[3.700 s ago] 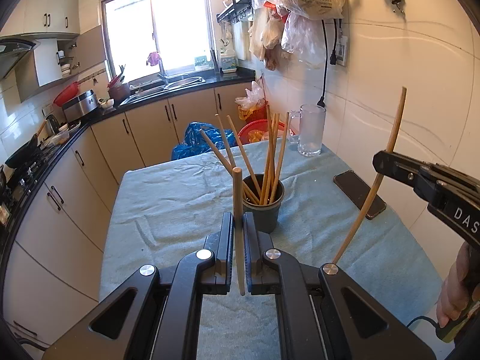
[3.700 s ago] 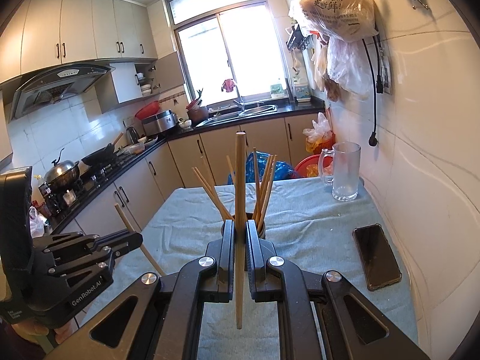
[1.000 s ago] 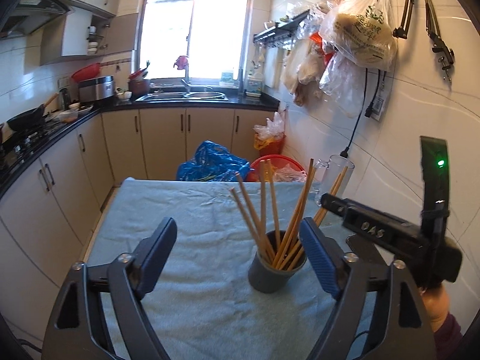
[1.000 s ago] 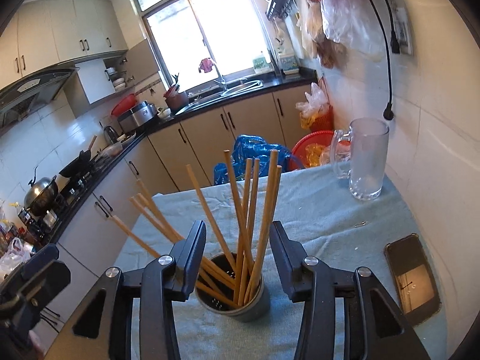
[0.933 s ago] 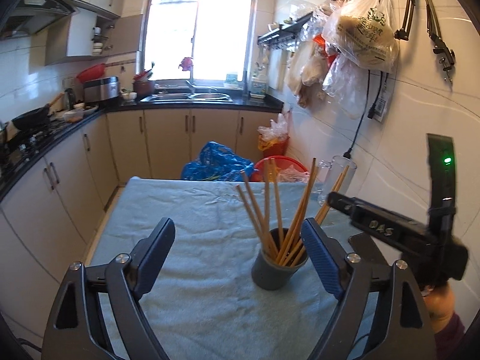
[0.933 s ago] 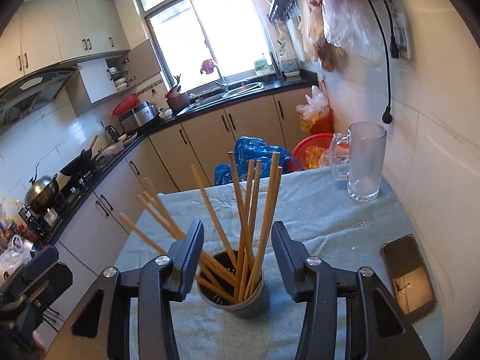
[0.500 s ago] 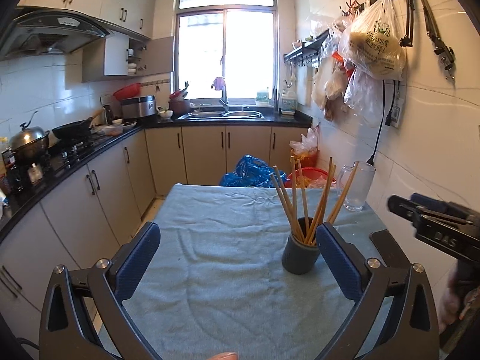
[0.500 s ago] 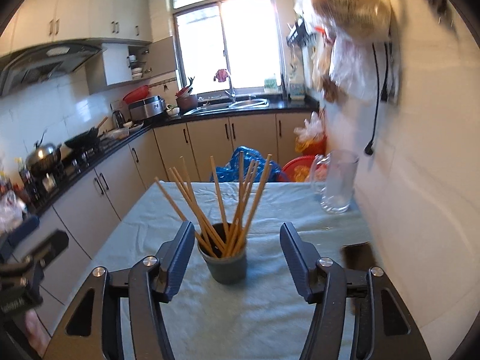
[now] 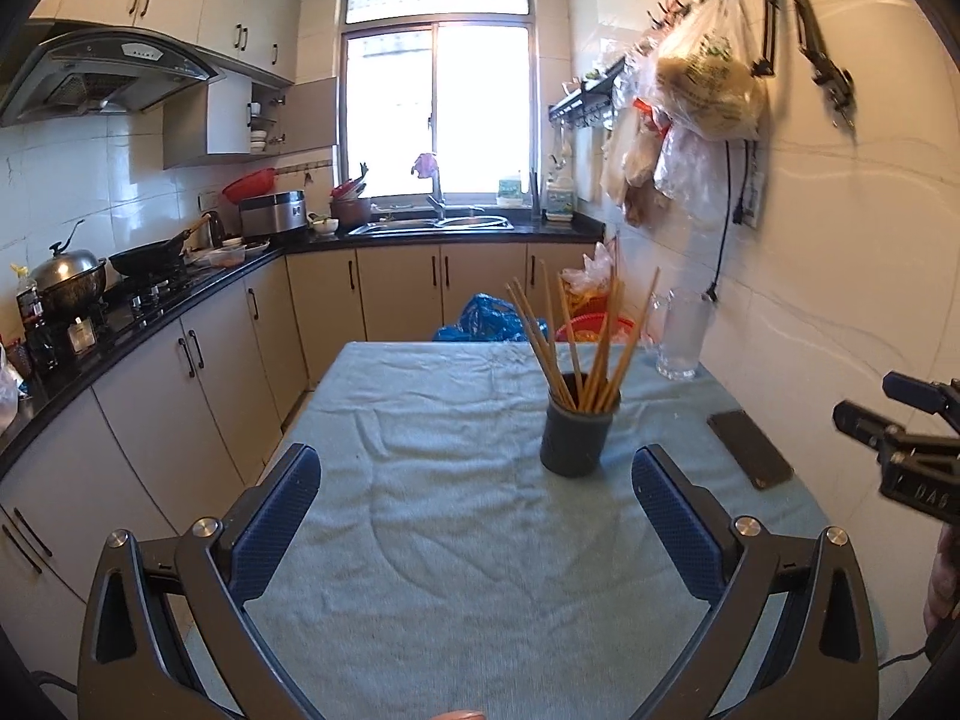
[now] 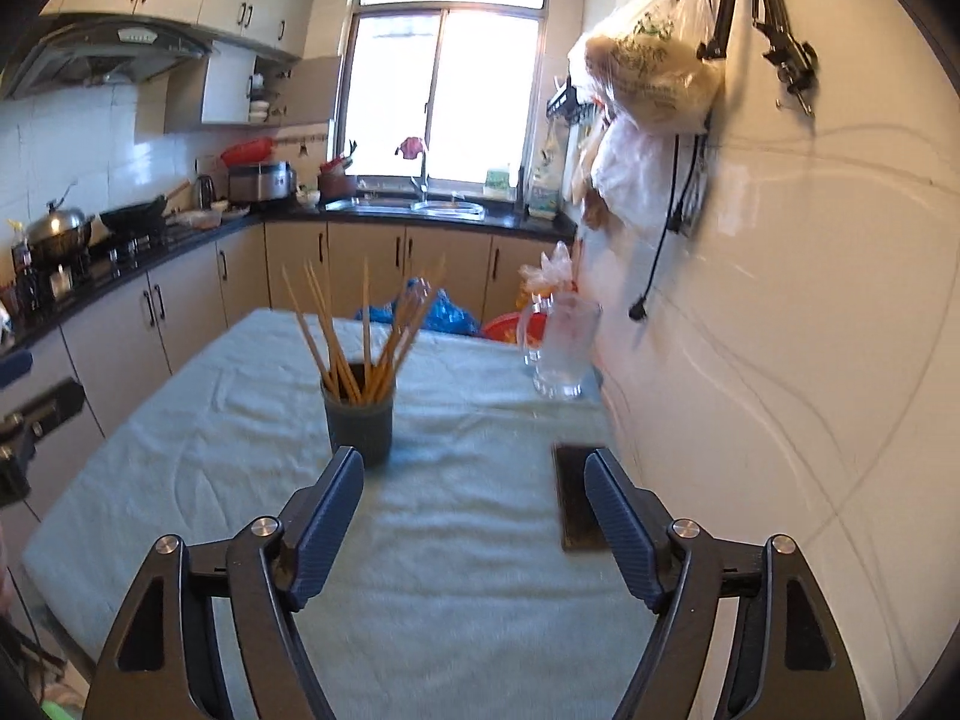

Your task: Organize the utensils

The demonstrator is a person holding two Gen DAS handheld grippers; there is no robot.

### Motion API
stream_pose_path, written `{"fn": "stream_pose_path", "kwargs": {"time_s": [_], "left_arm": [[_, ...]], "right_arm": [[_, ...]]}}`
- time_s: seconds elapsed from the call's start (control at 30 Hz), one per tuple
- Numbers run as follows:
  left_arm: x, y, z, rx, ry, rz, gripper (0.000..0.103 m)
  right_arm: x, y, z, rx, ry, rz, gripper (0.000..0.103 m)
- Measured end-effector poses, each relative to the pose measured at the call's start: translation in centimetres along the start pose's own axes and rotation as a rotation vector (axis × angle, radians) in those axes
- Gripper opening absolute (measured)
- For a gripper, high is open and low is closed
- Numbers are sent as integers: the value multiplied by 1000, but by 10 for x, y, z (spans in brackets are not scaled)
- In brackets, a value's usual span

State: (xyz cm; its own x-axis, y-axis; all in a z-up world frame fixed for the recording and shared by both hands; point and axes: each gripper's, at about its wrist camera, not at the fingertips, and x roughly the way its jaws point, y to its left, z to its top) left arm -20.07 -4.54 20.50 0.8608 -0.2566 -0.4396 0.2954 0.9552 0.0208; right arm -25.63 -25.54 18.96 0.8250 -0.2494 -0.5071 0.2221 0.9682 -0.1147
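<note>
A dark grey cup (image 9: 576,441) (image 10: 358,420) stands on the cloth-covered table (image 9: 432,540), and several wooden chopsticks (image 9: 576,336) (image 10: 354,336) lean out of it. My left gripper (image 9: 477,474) is open with nothing between its blue pads, well back from the cup. My right gripper (image 10: 474,474) has its jaws opening, empty, with the cup ahead and to its left. In the left wrist view the right gripper (image 9: 906,450) shows at the right edge, held by a hand (image 9: 942,576).
A glass mug (image 9: 681,336) (image 10: 561,348) stands at the table's far right by the wall. A dark phone (image 9: 750,447) (image 10: 576,498) lies flat on the right side. Cabinets and a counter run along the left; bags hang on the right wall.
Both grippers have drawn back from the cup, which now looks smaller and farther. Both jaws stand wider. The chopsticks held earlier now rest in the cup.
</note>
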Motion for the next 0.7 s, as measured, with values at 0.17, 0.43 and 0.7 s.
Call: {"fn": "stream_pose_path", "kwargs": {"time_s": [0.17,0.43,0.7], "left_arm": [[8,-4,-22,2,46,22,103],[28,1,-40,-36,141,-15,103],[54,-9,-58,-13,243,-91,103]], "right_arm": [[14,6,-35,71,40,32,81],[22,23,-60,243,-17,31,81],[40,29,-74,312,32,-5,81]]}}
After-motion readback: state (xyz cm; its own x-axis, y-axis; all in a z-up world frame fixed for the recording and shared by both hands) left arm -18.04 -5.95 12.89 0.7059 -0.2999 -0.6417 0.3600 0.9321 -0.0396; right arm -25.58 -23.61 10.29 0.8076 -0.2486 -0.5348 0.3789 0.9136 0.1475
